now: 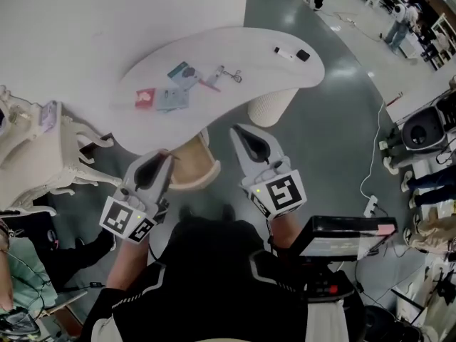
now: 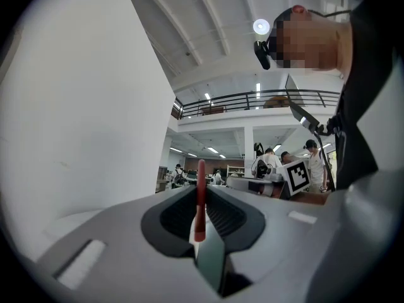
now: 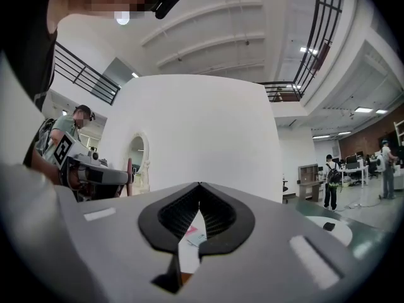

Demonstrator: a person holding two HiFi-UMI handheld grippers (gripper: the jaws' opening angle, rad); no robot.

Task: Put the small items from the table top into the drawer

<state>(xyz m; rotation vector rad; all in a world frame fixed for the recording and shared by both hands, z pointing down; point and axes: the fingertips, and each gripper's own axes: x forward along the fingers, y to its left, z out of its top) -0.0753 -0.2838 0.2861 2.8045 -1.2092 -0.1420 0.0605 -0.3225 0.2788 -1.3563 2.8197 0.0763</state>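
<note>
Across the upper middle of the head view lay the white table (image 1: 285,77), bearing the small items: a red card (image 1: 144,97), teal cards (image 1: 184,73), a metal clip (image 1: 229,73) and a white marker (image 1: 284,52). Just below its near edge sat the tan drawer (image 1: 194,168), between the left gripper (image 1: 164,159) and the right gripper (image 1: 241,132). At the centre of the left gripper view, the jaws were clamped on a thin red stick (image 2: 200,182), standing upright. At the centre of the right gripper view, the jaws met at their tips with nothing held.
</note>
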